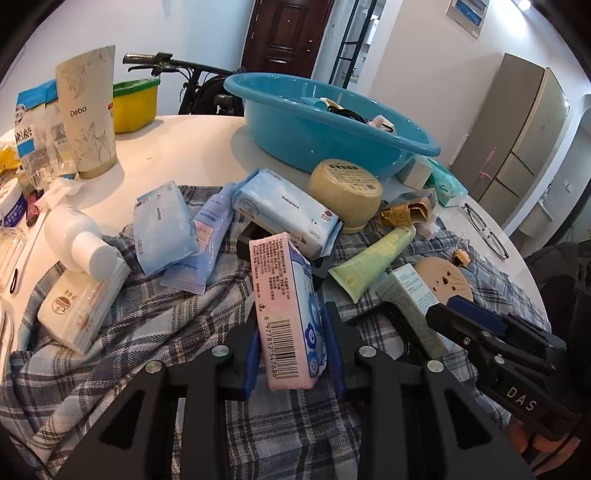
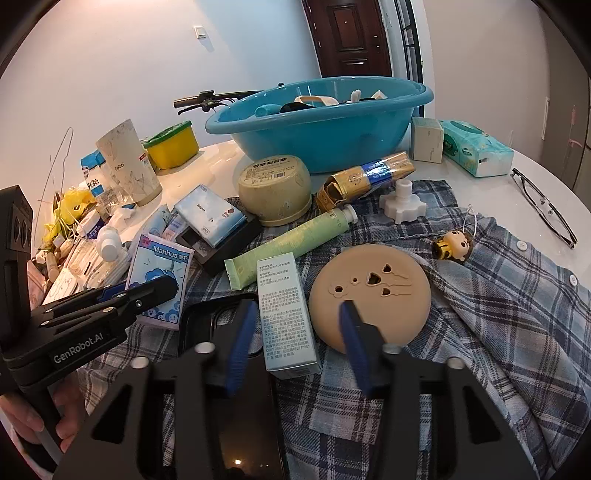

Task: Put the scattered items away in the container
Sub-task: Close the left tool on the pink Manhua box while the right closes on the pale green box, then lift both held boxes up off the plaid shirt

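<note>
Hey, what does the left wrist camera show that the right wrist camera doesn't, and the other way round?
Only the left wrist view: the barcode side of the tissue pack clamped in the left gripper, and the tall grey fridge.
Only the right wrist view: that pack's Manhua front, the wall switch and the wire hanger.
Both: the blue basin, green tube, glasses, tan disc, and the pale box between the right gripper fingers.
</note>
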Motion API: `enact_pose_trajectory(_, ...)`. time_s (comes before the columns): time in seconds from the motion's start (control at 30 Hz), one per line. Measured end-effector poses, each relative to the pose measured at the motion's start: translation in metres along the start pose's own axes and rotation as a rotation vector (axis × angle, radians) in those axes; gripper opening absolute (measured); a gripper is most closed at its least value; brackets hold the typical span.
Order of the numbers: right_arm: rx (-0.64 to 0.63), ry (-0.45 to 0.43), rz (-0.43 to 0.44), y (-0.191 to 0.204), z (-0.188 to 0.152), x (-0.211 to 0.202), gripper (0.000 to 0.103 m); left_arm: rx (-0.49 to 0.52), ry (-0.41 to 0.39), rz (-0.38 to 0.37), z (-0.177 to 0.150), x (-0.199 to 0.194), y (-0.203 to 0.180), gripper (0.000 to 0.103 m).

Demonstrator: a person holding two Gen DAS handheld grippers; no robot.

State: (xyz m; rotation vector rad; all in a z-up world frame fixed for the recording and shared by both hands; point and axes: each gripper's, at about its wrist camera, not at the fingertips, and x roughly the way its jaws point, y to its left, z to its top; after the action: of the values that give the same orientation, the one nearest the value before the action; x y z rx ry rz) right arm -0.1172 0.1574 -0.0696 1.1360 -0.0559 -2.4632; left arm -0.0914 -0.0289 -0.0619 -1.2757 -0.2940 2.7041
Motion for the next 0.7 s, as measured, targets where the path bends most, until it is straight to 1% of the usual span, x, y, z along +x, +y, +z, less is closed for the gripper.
enact_pose_trajectory(0.03, 0.002, 0.001, 0.015, 0.000, 0.000, 0.000, 0.033, -0.003, 0.000, -0.008, 0.000, 0.000, 0.000, 0.032)
enact_pose_trajectory(0.13, 0.007, 0.017, 0.057, 0.000, -0.001, 0.001, 0.030, -0.015, -0.004, -0.020, 0.001, 0.000, 0.000, 0.030)
enact_pose_trajectory(0.2, -0.012, 0.020, 0.039, 0.003, -0.002, 0.002, 0.030, -0.015, -0.005, -0.022, 0.000, -0.001, 0.001, 0.024)
enact_pose_trajectory(0.27, -0.021, 0.022, 0.033, 0.004, -0.002, 0.003, 0.030, -0.013, -0.003, -0.023, 0.001, 0.000, 0.000, 0.024)
enact_pose_trajectory(0.37, -0.025, 0.025, 0.033, 0.004, -0.003, 0.004, 0.030, 0.010, 0.000, -0.005, -0.001, 0.001, -0.004, 0.023)
enact_pose_trajectory(0.43, -0.030, 0.025, 0.030, 0.005, -0.004, 0.005, 0.030, 0.030, 0.024, 0.010, -0.002, 0.006, -0.007, 0.023)
enact_pose_trajectory(0.5, -0.036, 0.027, 0.026, 0.006, -0.004, 0.005, 0.030, 0.022, 0.041, 0.003, -0.004, 0.009, -0.007, 0.022)
enact_pose_trajectory(0.57, -0.038, 0.022, 0.022, 0.006, -0.004, 0.005, 0.028, 0.004, 0.032, 0.000, -0.003, 0.008, -0.004, 0.021)
enact_pose_trajectory(0.63, -0.022, 0.008, 0.025, 0.004, -0.004, 0.003, 0.027, -0.008, -0.001, 0.001, -0.002, 0.002, -0.001, 0.020)
enact_pose_trajectory(0.7, -0.016, -0.017, 0.022, 0.003, -0.003, -0.002, 0.027, -0.014, -0.052, 0.011, 0.000, -0.007, 0.000, 0.020)
